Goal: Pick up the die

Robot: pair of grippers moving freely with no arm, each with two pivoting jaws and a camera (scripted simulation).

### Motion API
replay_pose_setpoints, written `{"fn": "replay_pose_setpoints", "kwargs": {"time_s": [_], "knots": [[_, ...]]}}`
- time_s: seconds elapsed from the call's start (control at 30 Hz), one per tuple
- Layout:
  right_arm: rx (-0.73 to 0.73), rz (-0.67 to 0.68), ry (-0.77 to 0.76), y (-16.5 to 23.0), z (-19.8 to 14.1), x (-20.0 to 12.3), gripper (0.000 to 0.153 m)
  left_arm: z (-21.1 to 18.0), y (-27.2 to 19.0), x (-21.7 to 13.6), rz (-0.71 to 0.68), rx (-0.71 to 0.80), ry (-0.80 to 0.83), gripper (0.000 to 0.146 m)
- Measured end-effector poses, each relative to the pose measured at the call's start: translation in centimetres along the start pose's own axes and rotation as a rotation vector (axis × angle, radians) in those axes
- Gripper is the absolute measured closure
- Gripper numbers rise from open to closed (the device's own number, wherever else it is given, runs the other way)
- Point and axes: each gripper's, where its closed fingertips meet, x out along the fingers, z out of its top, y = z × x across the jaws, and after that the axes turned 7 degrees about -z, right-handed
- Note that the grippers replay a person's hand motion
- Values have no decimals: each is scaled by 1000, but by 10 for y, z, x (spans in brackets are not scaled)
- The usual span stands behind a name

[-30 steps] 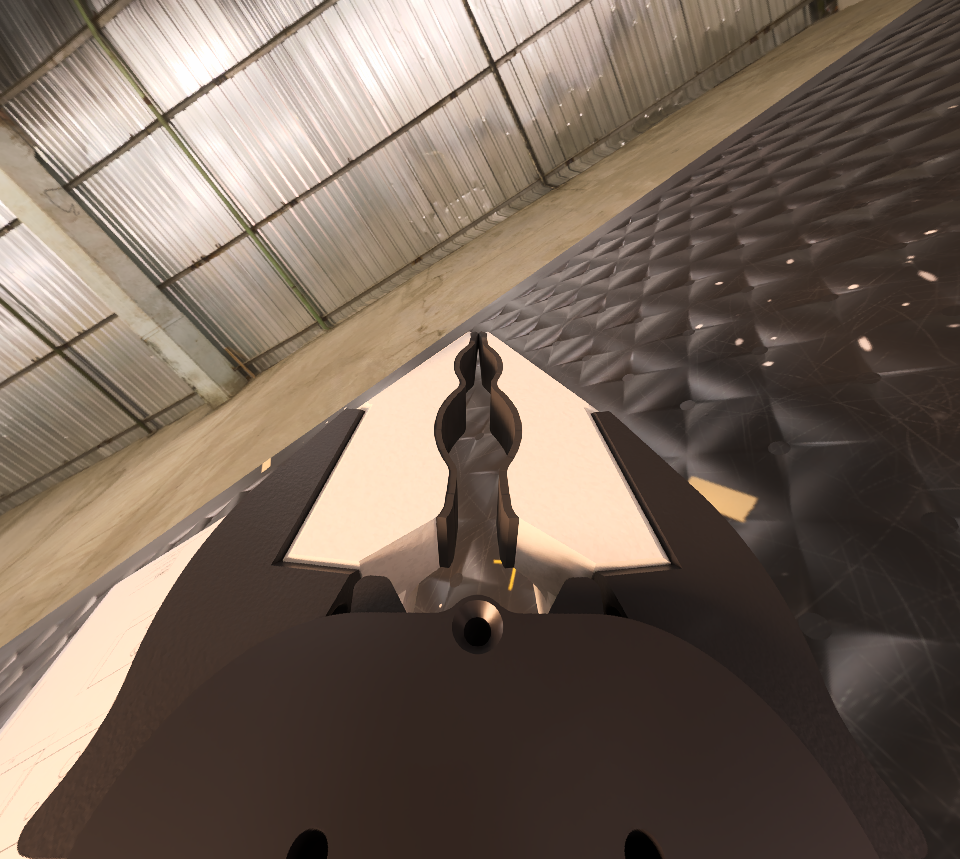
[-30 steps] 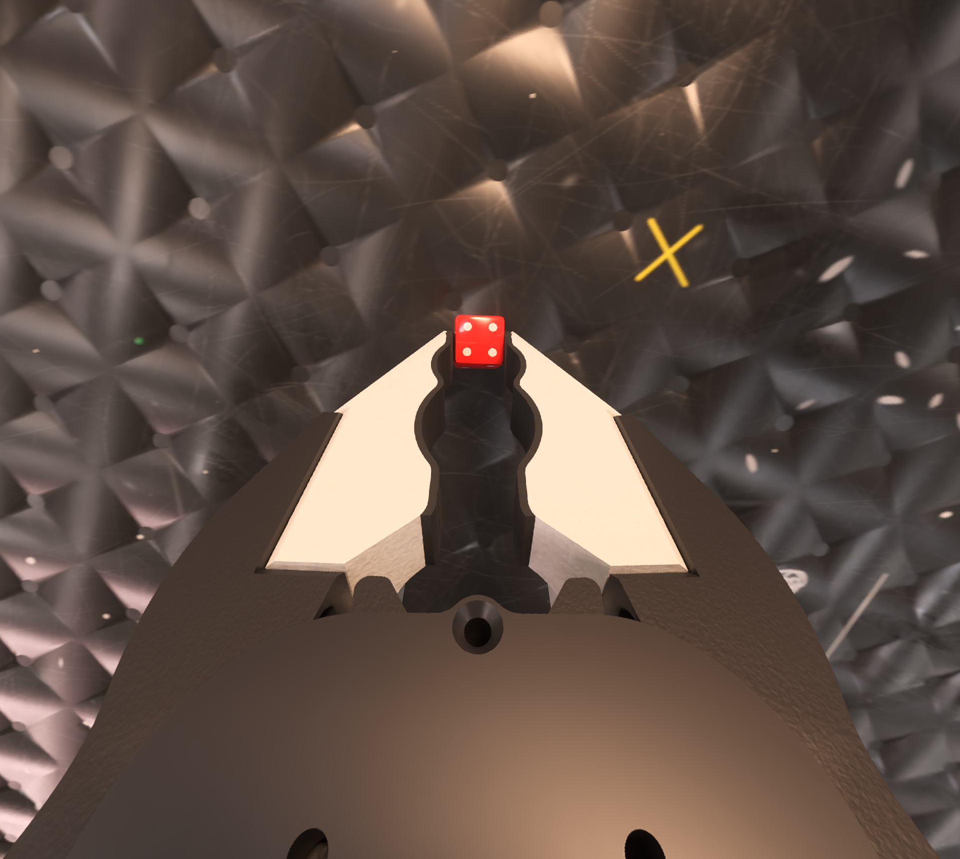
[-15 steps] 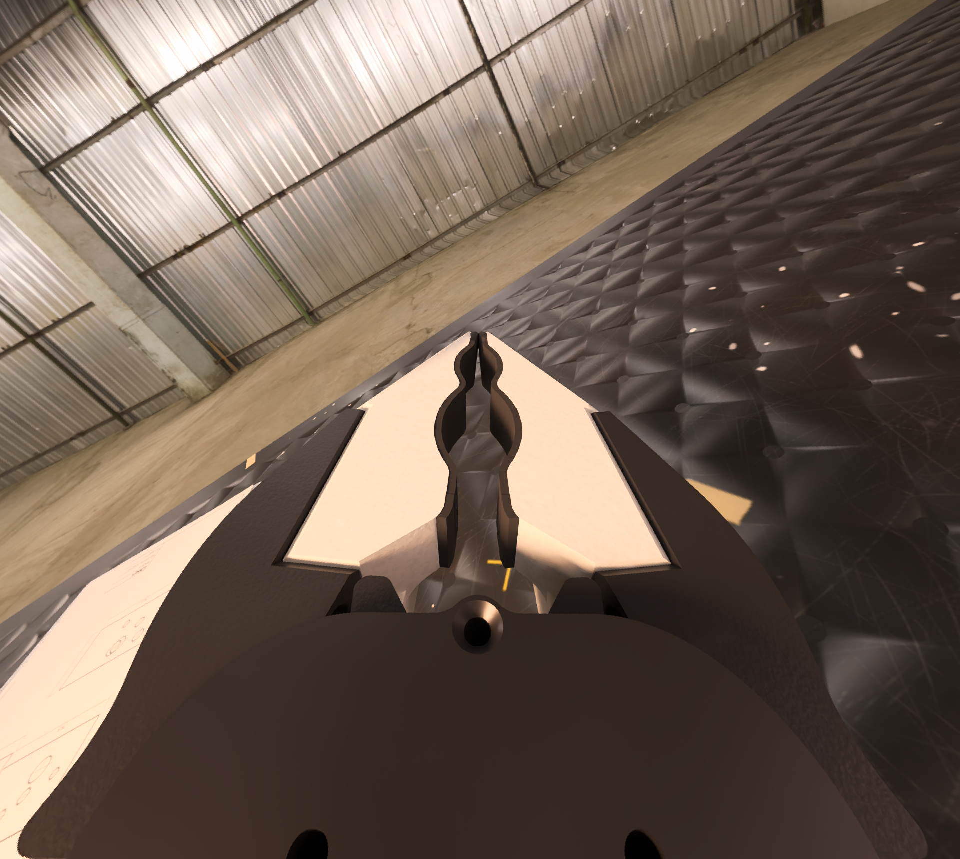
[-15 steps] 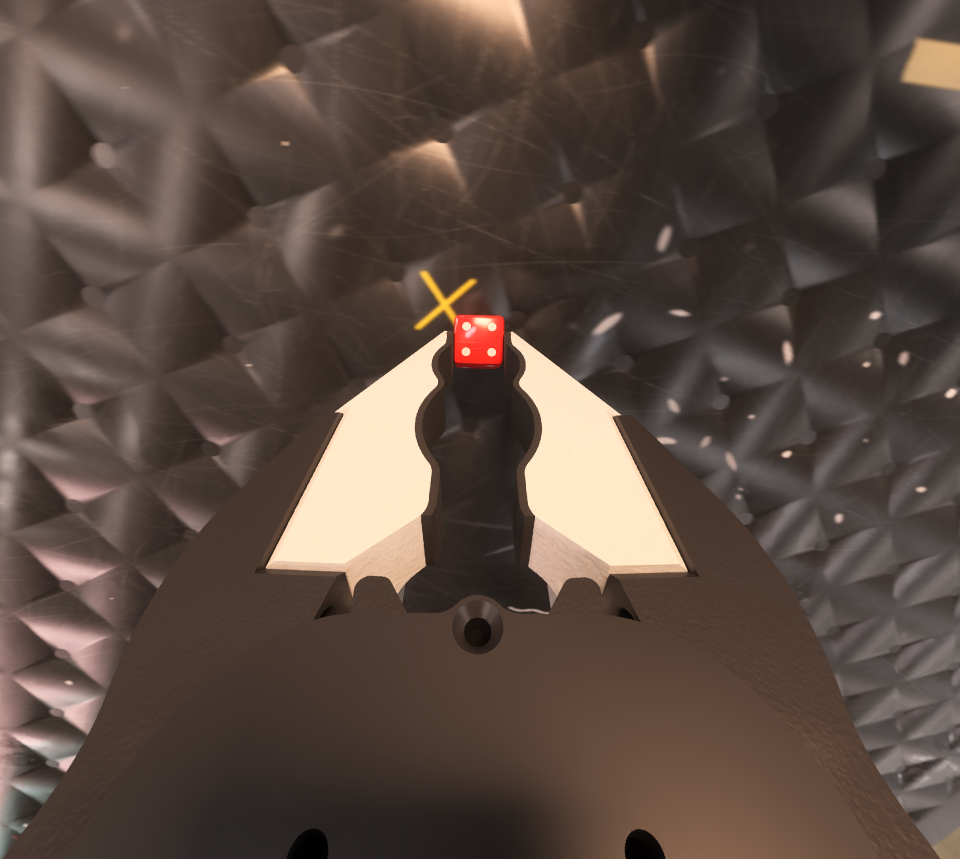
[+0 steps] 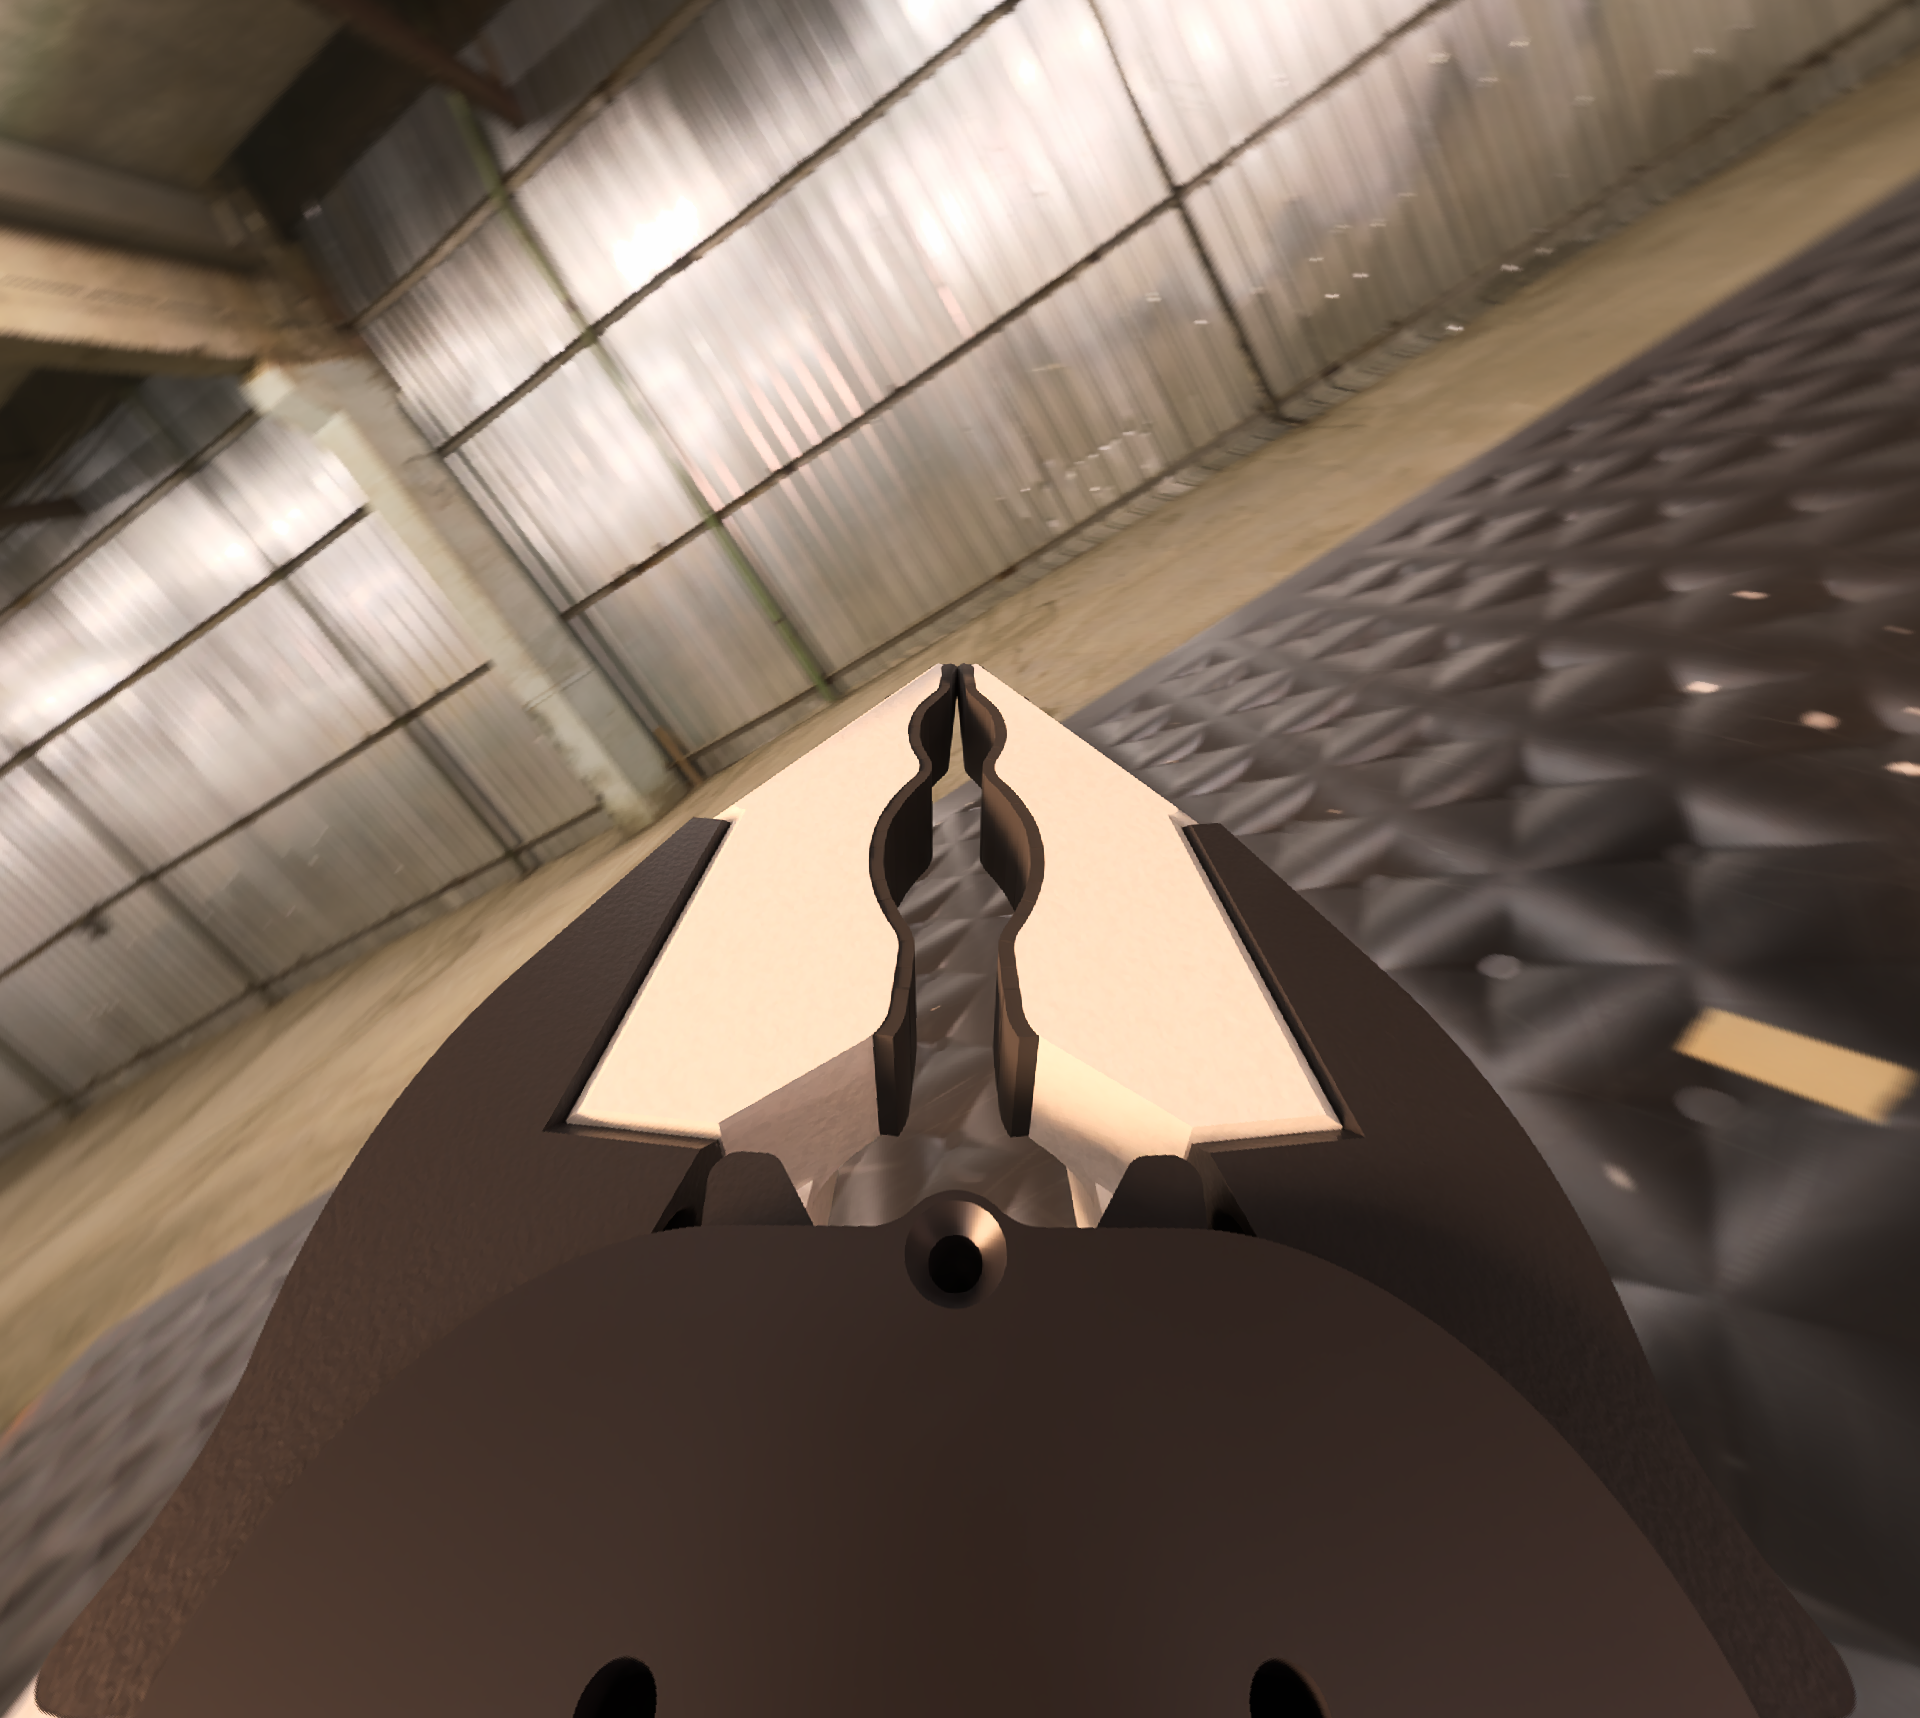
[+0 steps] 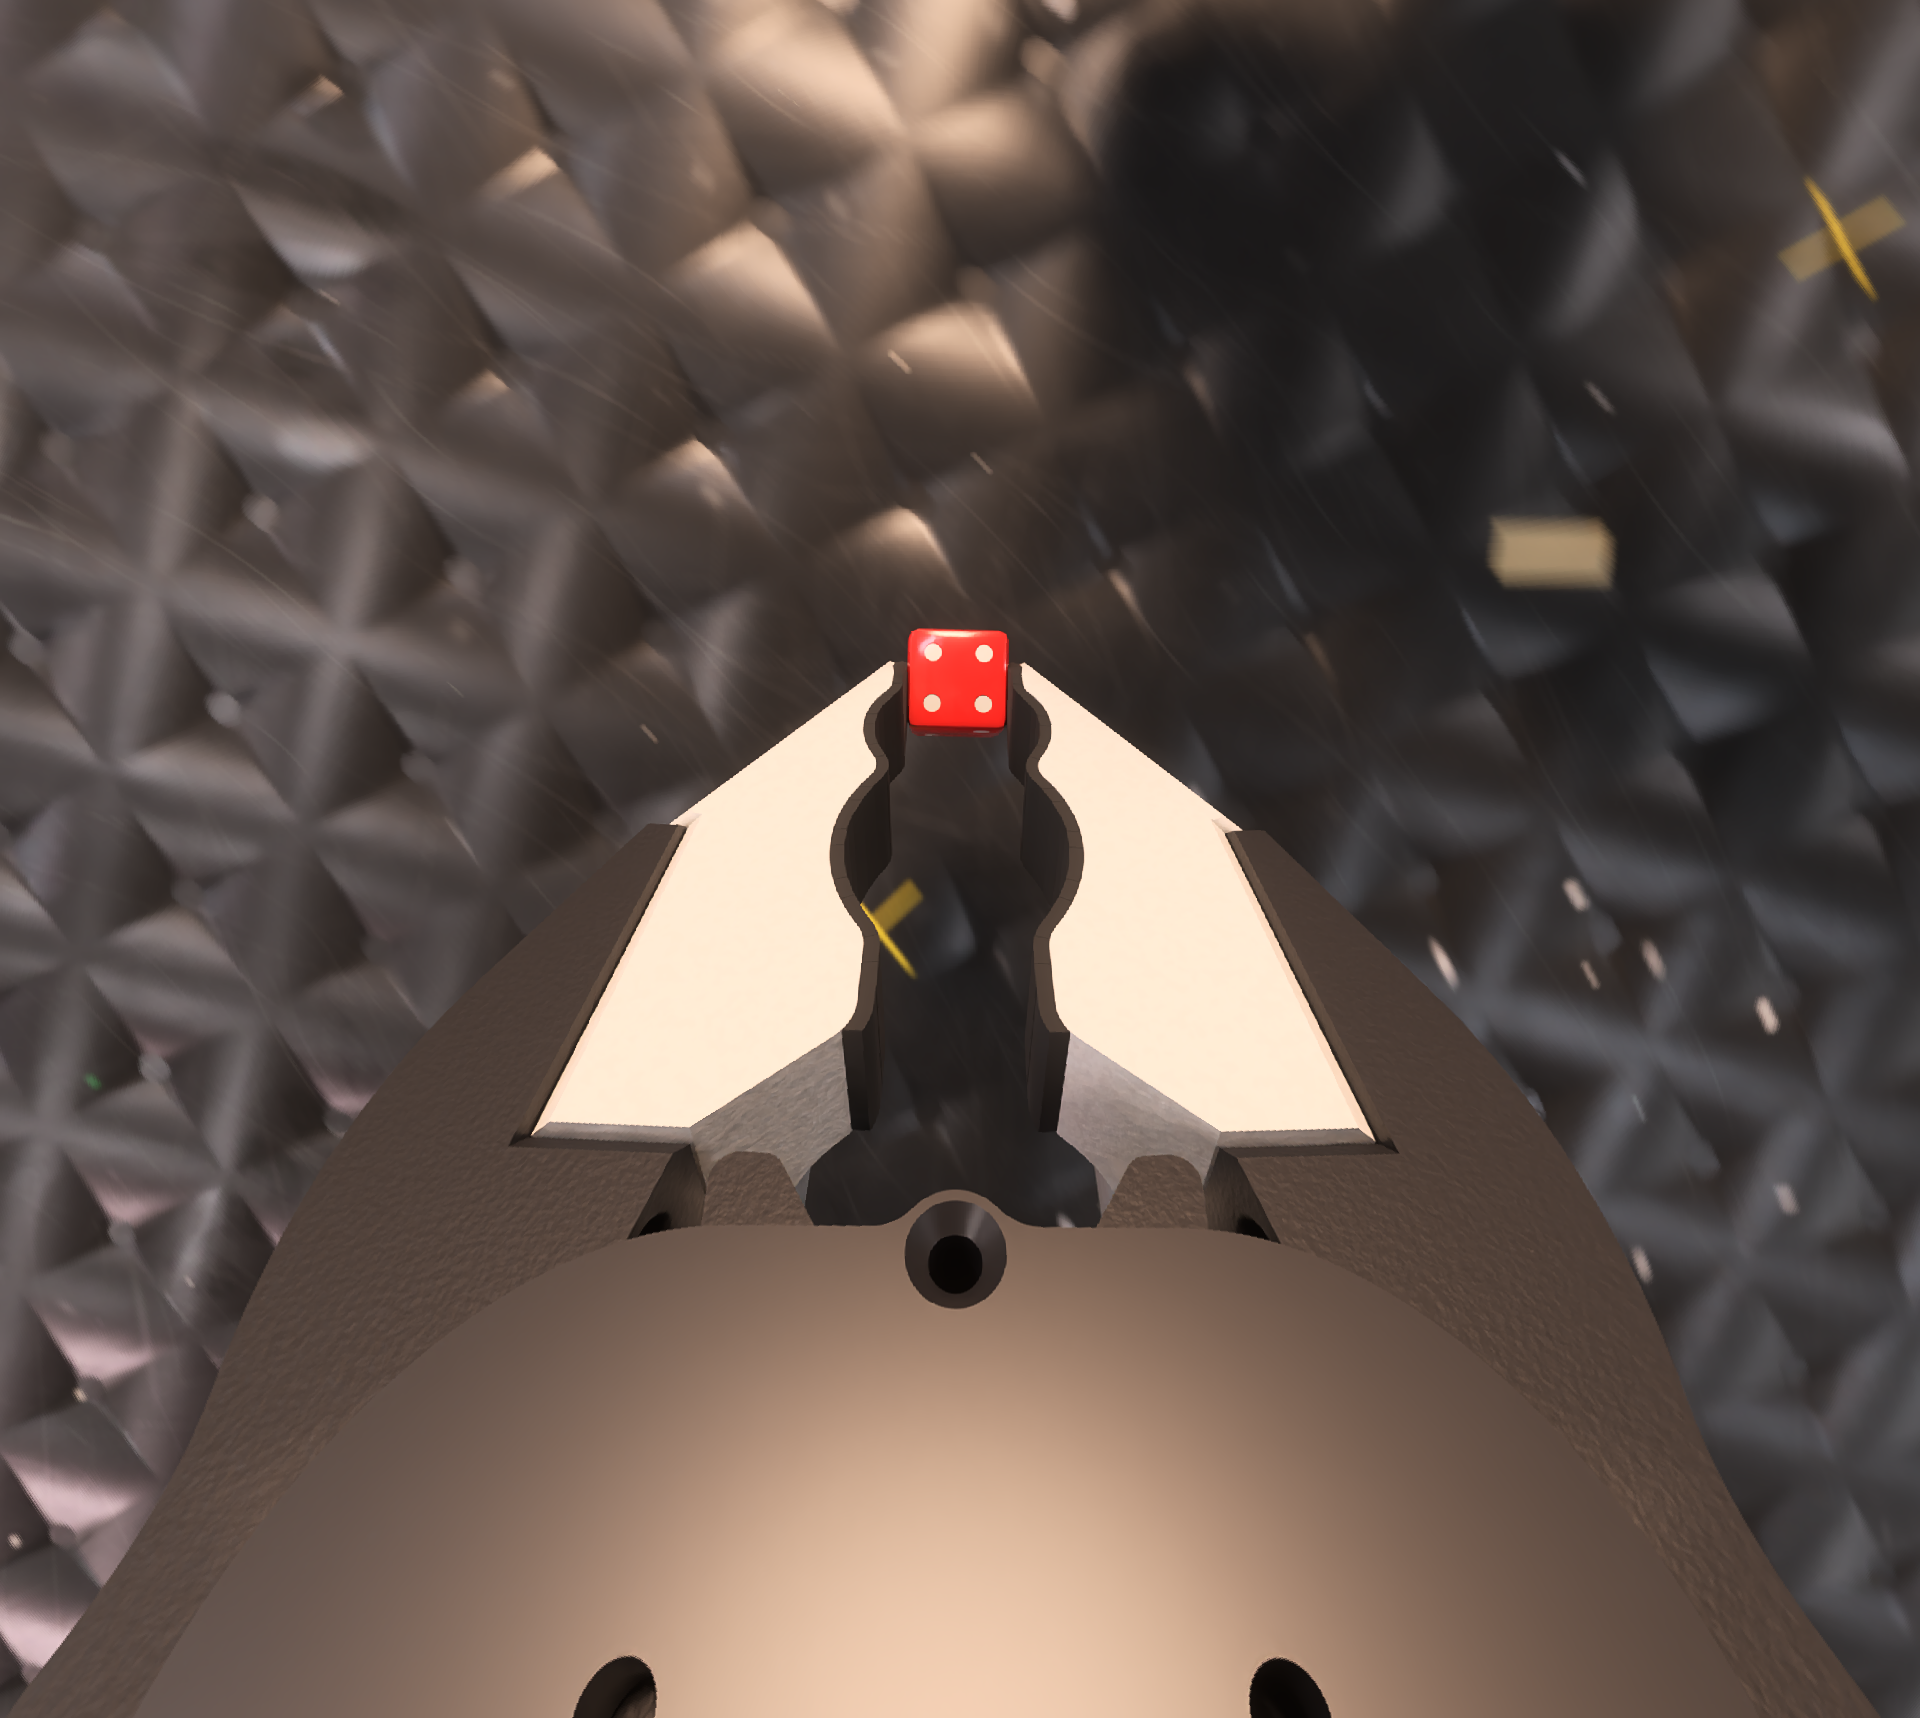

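Left wrist view first: to the left of my left gripper (image 5: 957, 700) I see a corrugated metal wall (image 5: 831, 234) crossed by thin dark rails, with a pale concrete pillar (image 5: 457, 588) running down it. Below the wall lies a sandy floor (image 5: 312, 1014), tilted across the frame. My left gripper sits in the middle with its two fingers pressed together at the tips, nothing between them; only the wavy slot behind the tips lets the surface show through. To the right of it spreads a dark metal table (image 5: 1558, 785) with a pattern of raised pyramids, and a small tan tag (image 5: 1756, 1060) lies flat on it just right of the gripper body. The picture is somewhat blurred.

Right wrist view: I look down on the same patterned table (image 6: 416, 421). My right gripper (image 6: 957, 692) is clamped on the die (image 6: 957, 679), which is red with pale dots, a four-dot face toward the camera. It sits right at the fingertips, one pale finger (image 6: 748, 920) touching each side. Through the slot behind the die a yellow cross mark (image 6: 891, 922) shows on the table. To the right of the gripper lies a tan tag (image 6: 1551, 552), and farther right, near the edge, a second yellow cross mark (image 6: 1841, 240). A dark shadow (image 6: 1247, 214) lies ahead of the fingertips, slightly right.
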Motion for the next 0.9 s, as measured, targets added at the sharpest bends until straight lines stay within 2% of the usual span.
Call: {"fn": "replay_pose_setpoints", "kwargs": {"time_s": [0.1,0.23,0.37,0.73,0.83,0.9], "knots": [[-82,24,42,35,27,25,134,-12,41,-9,156,-111,4,146],[-117,-20,121,31,33,43,134,-28,82,-21,287,-169,9,146],[-113,-25,200,8,27,54,134,-44,90,-21,296,-213,50,146],[-54,-79,310,-83,24,64,134,-51,88,-18,270,-242,64,146],[-3,-77,293,-98,24,64,134,-51,84,-17,254,-238,65,146],[37,-62,236,-94,27,54,134,-50,80,-16,240,-234,65,146]]}}
